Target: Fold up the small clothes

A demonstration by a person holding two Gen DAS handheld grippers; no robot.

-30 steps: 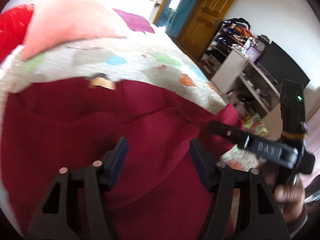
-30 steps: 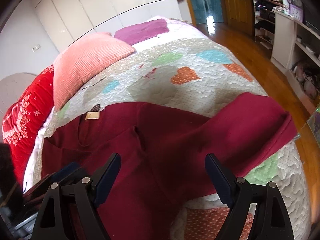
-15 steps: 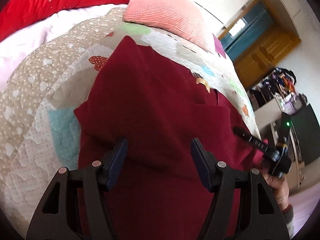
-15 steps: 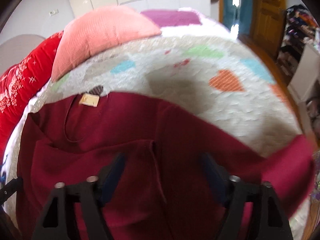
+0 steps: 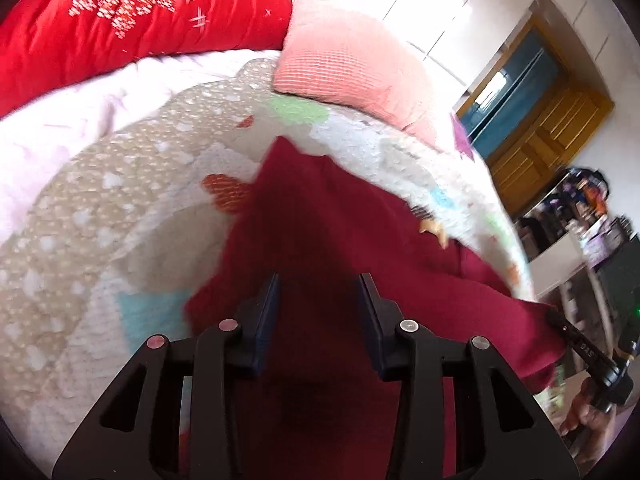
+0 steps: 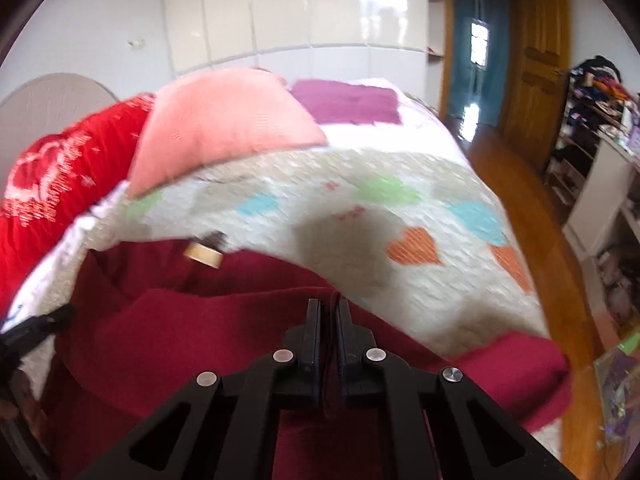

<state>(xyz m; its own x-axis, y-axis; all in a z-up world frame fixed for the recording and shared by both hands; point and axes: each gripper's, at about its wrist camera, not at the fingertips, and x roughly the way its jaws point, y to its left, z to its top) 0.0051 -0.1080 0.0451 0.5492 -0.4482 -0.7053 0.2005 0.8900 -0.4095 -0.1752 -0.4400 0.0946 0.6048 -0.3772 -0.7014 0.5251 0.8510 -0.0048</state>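
spread across a quilted bedspread (image 6: pixel 400 216), soft and puckered, patched with pastel hearts in orange, blue and green: a dark red garment (image 5: pixel 340 240), matte knit, limp and creased, with a small tan label (image 6: pixel 203 255) at the neckline. pinched between the right gripper (image 6: pixel 328 312) fingers, which are pressed almost together on a raised ridge of that red cloth; a thin sliver of fabric just visible in the narrow slit. held wide over the cloth, the left gripper (image 5: pixel 318 300), its flat blue-padded fingers (image 5: pixel 267 312) parted with nothing between them, hovering near the garment's edge; contact with the cloth not possible to tell. seen from the left wrist, only part of the right gripper at the far edge, black and angular, its tips buried behind a fold. at the head of the bed, a plump salmon pillow (image 6: pixel 224 124) with a fine ribbed weave, a glossy red quilt (image 5: pixel 132 20) stitched with white motifs, and a flat purple cloth (image 6: pixel 346 102). beyond, a panelled wooden door (image 6: pixel 536 60) and cluttered shelves (image 6: pixel 592 120), too blurred for contents. lower hem of the garment cut off below both frames; one sleeve end (image 6: pixel 520 364) draped over the bed's edge, smeared by motion.
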